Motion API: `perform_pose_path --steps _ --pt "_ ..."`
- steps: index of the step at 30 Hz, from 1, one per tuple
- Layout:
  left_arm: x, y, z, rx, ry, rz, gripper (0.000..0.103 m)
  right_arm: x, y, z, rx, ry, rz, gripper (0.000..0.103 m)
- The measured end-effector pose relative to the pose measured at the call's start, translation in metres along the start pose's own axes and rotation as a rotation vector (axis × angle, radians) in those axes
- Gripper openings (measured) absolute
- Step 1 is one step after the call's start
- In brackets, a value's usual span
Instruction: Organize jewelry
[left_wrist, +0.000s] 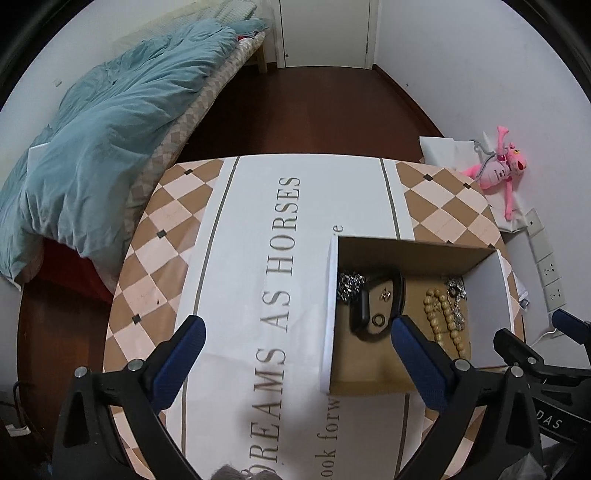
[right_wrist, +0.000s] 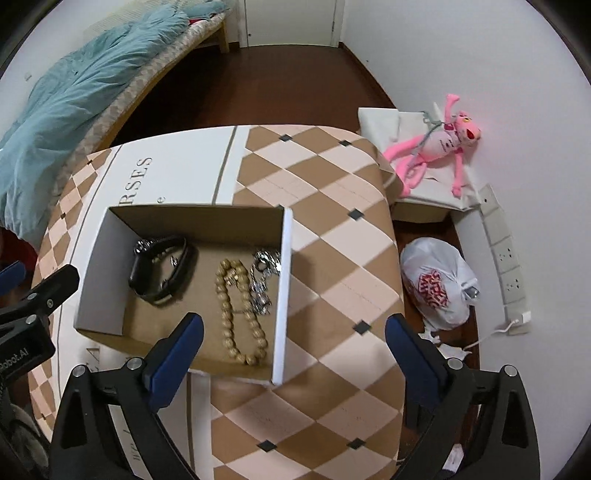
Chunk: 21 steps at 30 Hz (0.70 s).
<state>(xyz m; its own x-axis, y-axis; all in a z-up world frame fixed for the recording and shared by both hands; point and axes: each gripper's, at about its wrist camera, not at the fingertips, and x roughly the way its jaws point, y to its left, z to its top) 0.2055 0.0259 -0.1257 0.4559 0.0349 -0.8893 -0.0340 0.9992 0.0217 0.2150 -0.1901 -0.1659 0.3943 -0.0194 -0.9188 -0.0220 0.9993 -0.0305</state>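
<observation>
An open cardboard box (left_wrist: 413, 245) (right_wrist: 284, 295) sits on the table. Inside lie a black watch band (left_wrist: 369, 314) (right_wrist: 162, 273), a wooden bead bracelet (left_wrist: 445, 319) (right_wrist: 236, 314), a silver chain (left_wrist: 351, 286), more silver jewelry (left_wrist: 458, 295) (right_wrist: 262, 280), and small rings and an earring (left_wrist: 380, 319) inside the band's loop. My left gripper (left_wrist: 297, 326) is open and empty above the table, its right finger over the box's near part. My right gripper (right_wrist: 293, 325) is open and empty above the box's near right corner.
The table wears a checked cloth (left_wrist: 166, 214) (right_wrist: 332, 258) with printed lettering. A bed with a teal duvet (left_wrist: 103, 122) stands to the left. On the floor at the right lie a pink plush toy (right_wrist: 443, 140), a white plastic bag (right_wrist: 437, 284) and a power strip (right_wrist: 506, 254).
</observation>
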Motion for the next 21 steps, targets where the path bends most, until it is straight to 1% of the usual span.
perform_pose_path --steps 6,10,14,16,21 --pt "-0.015 -0.004 -0.011 0.0 -0.022 -0.008 0.103 -0.013 -0.003 -0.013 0.024 -0.02 -0.009 0.1" --pt "-0.033 -0.004 -0.017 -0.004 -0.053 -0.011 0.103 -0.035 -0.005 -0.023 0.031 -0.056 -0.014 0.1" --pt "-0.06 -0.003 -0.026 -0.018 -0.091 -0.027 0.103 -0.066 -0.006 -0.035 0.034 -0.109 -0.02 0.101" --pt "-0.075 -0.002 -0.03 -0.023 -0.111 -0.047 0.103 -0.084 -0.007 -0.04 0.034 -0.139 -0.023 0.101" --pt "-0.124 -0.001 -0.043 -0.021 -0.183 -0.069 0.103 -0.132 -0.006 -0.056 0.041 -0.215 -0.02 0.101"
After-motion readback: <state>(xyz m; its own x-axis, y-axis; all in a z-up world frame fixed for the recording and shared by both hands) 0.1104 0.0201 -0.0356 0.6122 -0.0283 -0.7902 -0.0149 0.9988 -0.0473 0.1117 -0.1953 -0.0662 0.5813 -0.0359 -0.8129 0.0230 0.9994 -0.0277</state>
